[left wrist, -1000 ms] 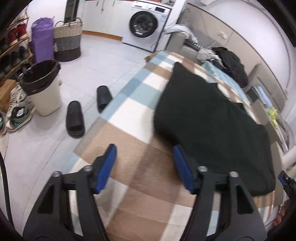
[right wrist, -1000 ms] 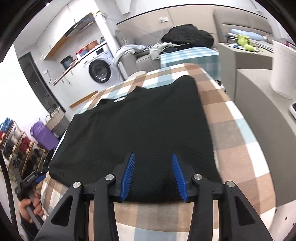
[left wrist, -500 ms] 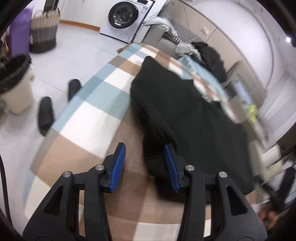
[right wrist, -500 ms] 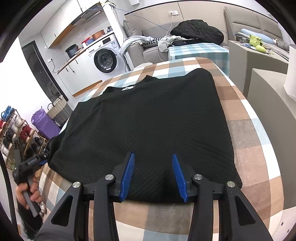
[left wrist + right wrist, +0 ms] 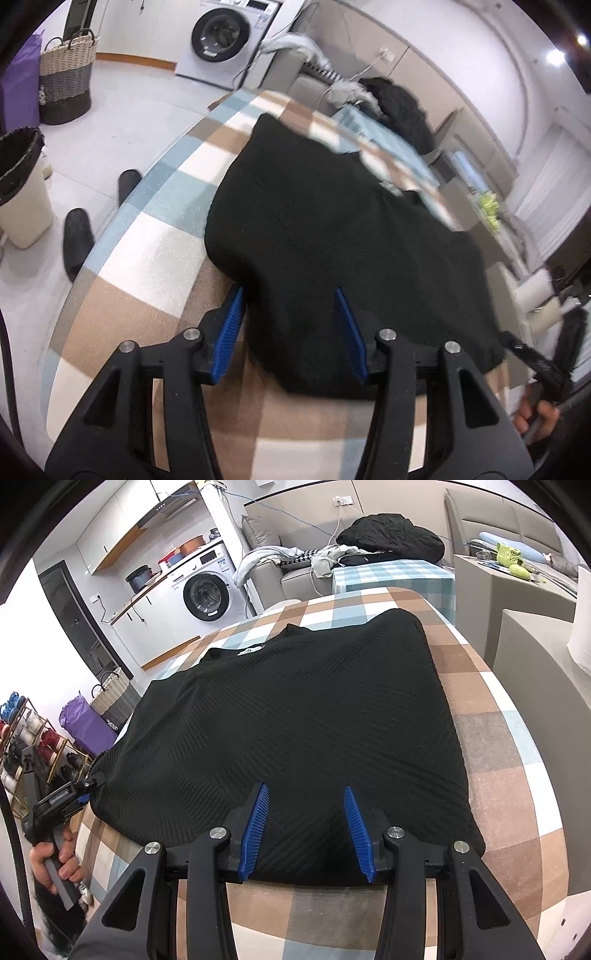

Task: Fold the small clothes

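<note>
A black knit top (image 5: 295, 716) lies spread flat on the checked tablecloth (image 5: 491, 775), its neck label (image 5: 251, 650) at the far side. My right gripper (image 5: 306, 827) stands open over the near hem, with the hem's edge lying between its blue pads. In the left wrist view the top (image 5: 351, 236) fills the middle. My left gripper (image 5: 290, 325) is open over the top's near left corner, with fabric between the pads and not pinched. From the right wrist view, the left gripper (image 5: 86, 788) sits at that corner, held by a hand (image 5: 55, 860).
Left of the table are a lined bin (image 5: 22, 192), black slippers (image 5: 75, 240), a woven basket (image 5: 66, 81), a washing machine (image 5: 221, 40) and a shoe rack (image 5: 33, 738). A sofa with piled clothes (image 5: 391, 539) stands behind, and grey cabinets (image 5: 535, 657) close on the right.
My left gripper swung right, from bare tablecloth beside the top to over its near corner. The right gripper stayed at the hem.
</note>
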Demonstrator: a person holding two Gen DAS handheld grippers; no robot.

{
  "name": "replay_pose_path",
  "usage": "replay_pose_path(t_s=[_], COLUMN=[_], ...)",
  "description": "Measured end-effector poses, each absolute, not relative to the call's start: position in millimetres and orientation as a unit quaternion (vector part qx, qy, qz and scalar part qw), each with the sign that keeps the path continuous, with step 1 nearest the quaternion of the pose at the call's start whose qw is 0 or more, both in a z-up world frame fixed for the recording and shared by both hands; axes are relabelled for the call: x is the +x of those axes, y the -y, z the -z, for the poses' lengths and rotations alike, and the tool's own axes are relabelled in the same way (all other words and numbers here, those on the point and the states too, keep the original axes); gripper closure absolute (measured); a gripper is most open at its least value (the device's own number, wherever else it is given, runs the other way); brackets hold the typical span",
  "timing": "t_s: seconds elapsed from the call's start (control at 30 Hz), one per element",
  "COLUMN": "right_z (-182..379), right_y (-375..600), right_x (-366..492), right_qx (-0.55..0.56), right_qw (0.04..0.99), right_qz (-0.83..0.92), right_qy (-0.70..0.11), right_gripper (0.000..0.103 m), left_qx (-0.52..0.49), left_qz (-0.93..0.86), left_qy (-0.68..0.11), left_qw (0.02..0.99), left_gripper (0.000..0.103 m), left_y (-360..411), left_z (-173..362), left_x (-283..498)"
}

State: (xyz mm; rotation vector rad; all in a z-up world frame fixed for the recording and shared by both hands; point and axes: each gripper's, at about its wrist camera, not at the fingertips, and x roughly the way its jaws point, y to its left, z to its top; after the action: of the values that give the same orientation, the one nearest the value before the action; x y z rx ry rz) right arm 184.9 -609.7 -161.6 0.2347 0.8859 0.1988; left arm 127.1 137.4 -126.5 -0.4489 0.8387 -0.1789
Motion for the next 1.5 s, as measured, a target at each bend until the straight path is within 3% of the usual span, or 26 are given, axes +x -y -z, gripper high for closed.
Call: replay_pose_path(t_s=[0.63,0.77,0.9,0.93,0.97,1.0,1.03,1.23,1.5], right_z=[188.7,193.4,202.4,204.5,205.6,203.9,200.3,198.6,206.5], right_y=[355.5,331.8,314.7,315.1,312.0,313.2,317.9,396.9,406.4], right_x=[177.4,180.5,183.9,183.8,184.7,188.0,191.8,248.7,260.6], right_qx=[-0.059,-0.084,-0.131,-0.143,-0.159,-0.158,-0.136,0.158,0.172], right_qw=[0.818,0.823,0.824,0.826,0.83,0.835,0.836,0.797,0.79], right_qz=[-0.333,-0.327,-0.322,-0.32,-0.315,-0.313,-0.317,-0.317,-0.301], right_qy=[-0.465,-0.456,-0.447,-0.442,-0.431,-0.425,-0.427,-0.49,-0.505], right_gripper=[0.059,0.048,0.048,0.05,0.065,0.092,0.097,0.098,0.098], left_qx=[-0.248,-0.246,-0.261,-0.265,-0.269,-0.272,-0.275,-0.275,-0.319], left_qz=[0.04,0.016,0.009,0.005,0.003,0.0,-0.002,0.005,0.094], left_qy=[-0.395,-0.39,-0.388,-0.388,-0.388,-0.388,-0.388,-0.391,-0.395], left_qw=[0.884,0.887,0.884,0.883,0.882,0.881,0.88,0.878,0.856], left_gripper=[0.056,0.056,0.056,0.056,0.056,0.056,0.056,0.056,0.056], left_y=[-183.4,-193.0,-199.7,-202.1,-203.2,-204.5,-204.7,-200.6,-175.6], left_z=[130.2,132.6,135.6,137.3,138.0,138.8,139.4,143.4,147.9], left_x=[89.6,88.8,89.3,90.0,90.5,90.8,91.8,99.0,125.8])
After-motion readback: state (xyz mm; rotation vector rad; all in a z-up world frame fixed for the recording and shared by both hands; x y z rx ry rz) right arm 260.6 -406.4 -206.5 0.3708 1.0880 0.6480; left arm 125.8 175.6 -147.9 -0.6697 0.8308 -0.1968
